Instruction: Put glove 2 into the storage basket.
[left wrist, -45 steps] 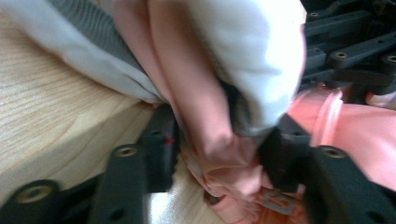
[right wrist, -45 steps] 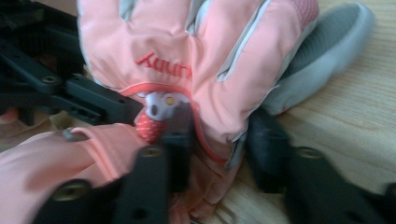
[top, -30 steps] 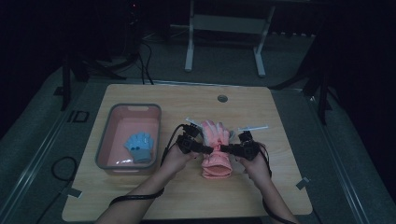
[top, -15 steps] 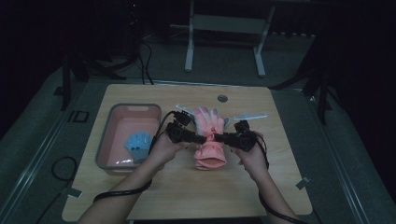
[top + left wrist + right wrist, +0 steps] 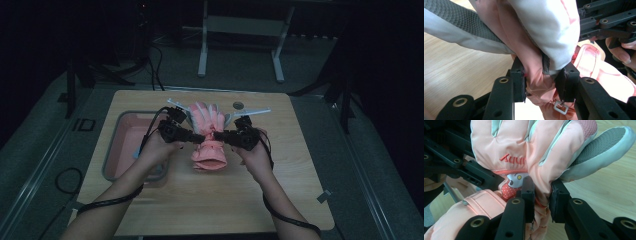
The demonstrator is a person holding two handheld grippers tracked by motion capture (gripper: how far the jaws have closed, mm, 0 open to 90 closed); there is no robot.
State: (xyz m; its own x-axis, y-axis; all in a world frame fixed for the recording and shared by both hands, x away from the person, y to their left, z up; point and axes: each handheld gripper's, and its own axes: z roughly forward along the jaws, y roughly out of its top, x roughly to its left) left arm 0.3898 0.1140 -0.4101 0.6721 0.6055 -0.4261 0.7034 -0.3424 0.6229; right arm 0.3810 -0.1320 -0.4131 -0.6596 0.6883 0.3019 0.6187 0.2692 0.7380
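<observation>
Two grippers share one load at this moment. At the far left of the high view stands a pink bin point(image 5: 116, 150) on the wooden table point(image 5: 280, 200), partly behind the person's left forearm. Next comes the left gripper point(image 5: 199, 137), its jaws narrowed and clamped on the left edge of the pink glove point(image 5: 209, 131); its own view confirms the pads point(image 5: 520, 80) pinching bunched fabric at the wrist of the glove, beside a small metal buckle point(image 5: 560, 107). The glove hangs between the two tools over the middle of the table, seemingly lifted clear of it, with its fingers pointing away from the person and its cuff toward them. Its long axis thus runs front to back, square across the line joining the two grippers. To the right, the right gripper point(image 5: 220, 135) holds the opposite edge at the same level, jaws likewise narrowed on fabric; its view shows the pads point(image 5: 528, 192) gripping just below the printed patch, with the grey thumb of the glove sticking out sideways. Neither hand is nearer: both grip at the wrist section, symmetrically. Judgement: any transfer toward the bin would carry the glove leftward, led by the left hand.
</observation>
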